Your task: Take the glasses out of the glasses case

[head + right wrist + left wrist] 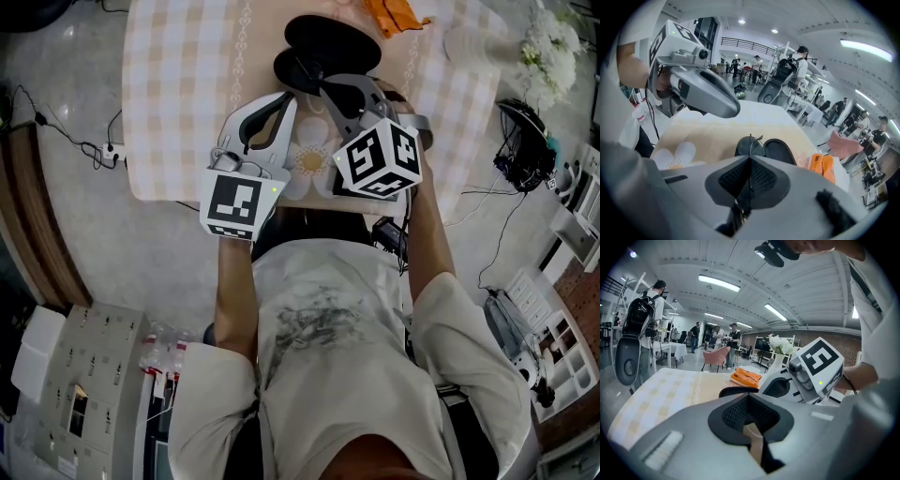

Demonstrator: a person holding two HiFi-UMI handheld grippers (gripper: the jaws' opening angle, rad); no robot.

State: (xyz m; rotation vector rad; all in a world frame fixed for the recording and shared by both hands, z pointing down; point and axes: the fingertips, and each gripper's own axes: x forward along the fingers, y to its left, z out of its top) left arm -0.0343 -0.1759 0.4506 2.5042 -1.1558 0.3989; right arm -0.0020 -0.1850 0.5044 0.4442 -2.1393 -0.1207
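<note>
While the left gripper (749, 403) hovers beside it, jaws together on nothing, the right gripper (750, 161) looks pinched on the glasses' (750, 139) thin wire frame. The open black glasses case (780, 150) lies on the table (178, 94) just past its tips. The lift-out seems to be in hand, and next it probably needs a slow, straight raise.

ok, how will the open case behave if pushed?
The case looks like a stiff shell: both halves hold their rounded shape. Lying open, a push on one half would probably fold it, not shift it whole. It looks light, so it may slide on the cloth.
</note>
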